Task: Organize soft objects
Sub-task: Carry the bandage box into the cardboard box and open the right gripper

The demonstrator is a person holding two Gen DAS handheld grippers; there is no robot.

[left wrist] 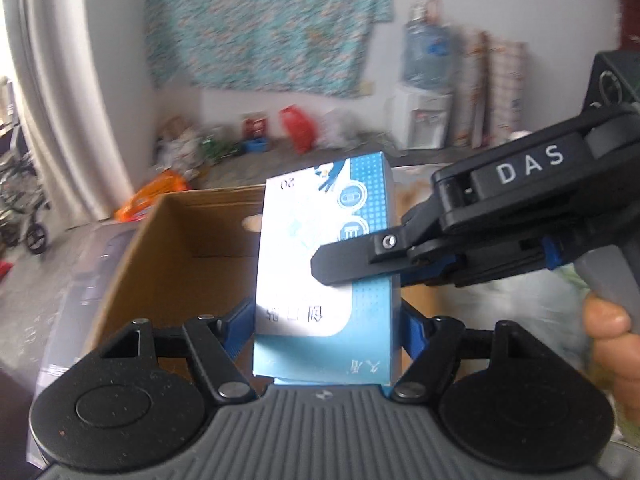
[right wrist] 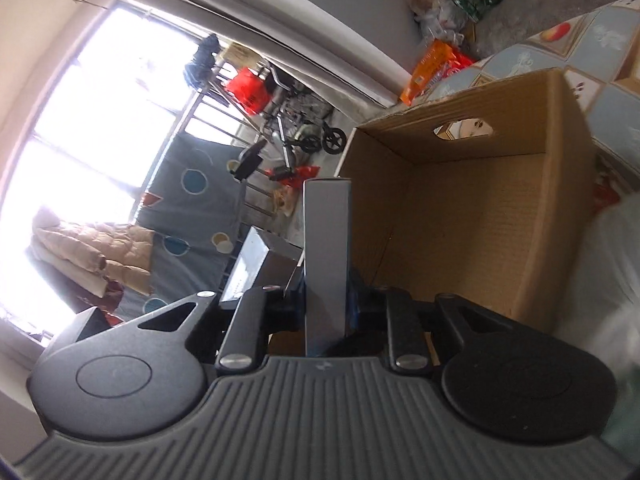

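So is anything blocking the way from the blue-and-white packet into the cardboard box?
Nothing visible does. The blue-and-white packet is held by both the left gripper and right gripper, right at the open, seemingly empty cardboard box.

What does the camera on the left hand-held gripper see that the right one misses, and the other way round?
Only the left view shows the box's blue-and-white printed face, the right hand-held gripper clamping it from the side, a water dispenser and a patterned cloth on the wall. Only the right view shows a bright window, a wheelchair and the small box's narrow edge. Both show the open cardboard carton.
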